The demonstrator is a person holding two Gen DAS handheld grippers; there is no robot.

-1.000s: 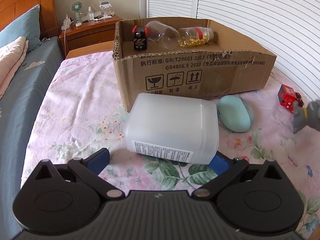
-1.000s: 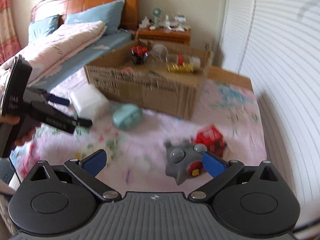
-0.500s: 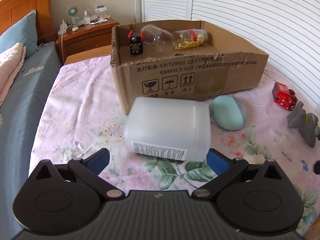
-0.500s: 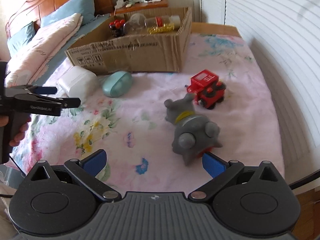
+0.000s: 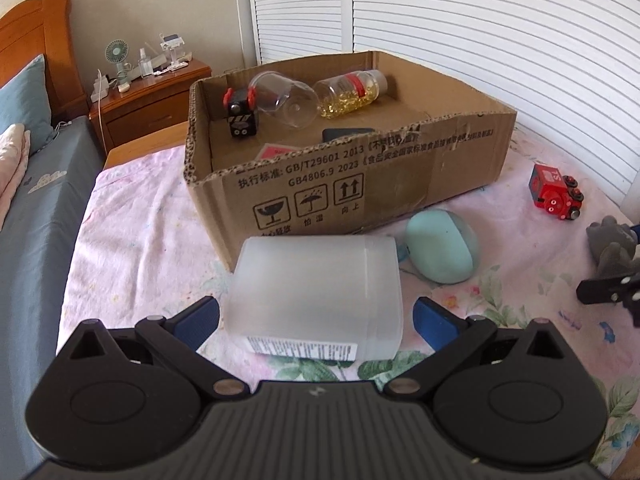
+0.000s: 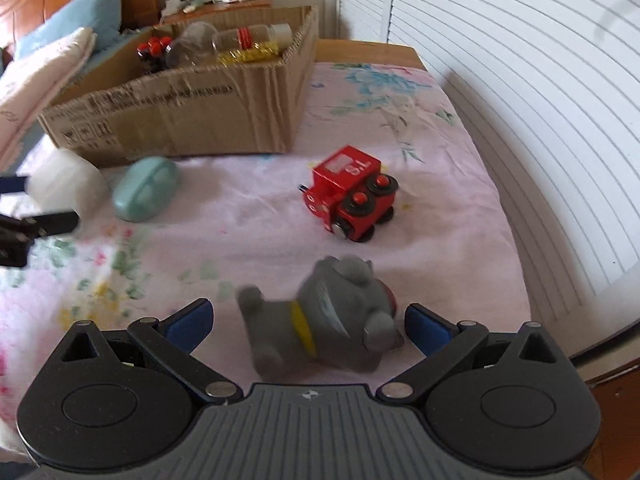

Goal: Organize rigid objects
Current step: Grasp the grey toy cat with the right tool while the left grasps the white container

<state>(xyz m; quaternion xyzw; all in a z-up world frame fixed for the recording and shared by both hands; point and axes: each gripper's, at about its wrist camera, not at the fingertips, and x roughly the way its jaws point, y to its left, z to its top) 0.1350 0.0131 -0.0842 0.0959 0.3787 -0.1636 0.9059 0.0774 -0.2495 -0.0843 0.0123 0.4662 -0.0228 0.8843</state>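
Centrally on the bed point(image 5: 132, 216) sits the cardboard box point(image 5: 400, 184), a frosted jar point(image 5: 316, 292) lying just before it between the wide left tool point(image 5: 316, 316). Nearer the bed's right edge, the wide right tool point(image 6: 308, 320) flanks a grey toy point(image 6: 320, 320), beside a red train point(image 6: 350, 200).

- Frosted white plastic jar point(image 5: 316, 292) with a white printed label.
- Mint-green oval case point(image 5: 440, 250).
- Red toy train block point(image 6: 350, 196), black wheels.
- Grey cat figurine point(image 6: 324, 320), yellow collar.
- Brown cardboard box point(image 5: 360, 184), black print.
- Pink floral bedsheet point(image 6: 248, 236).
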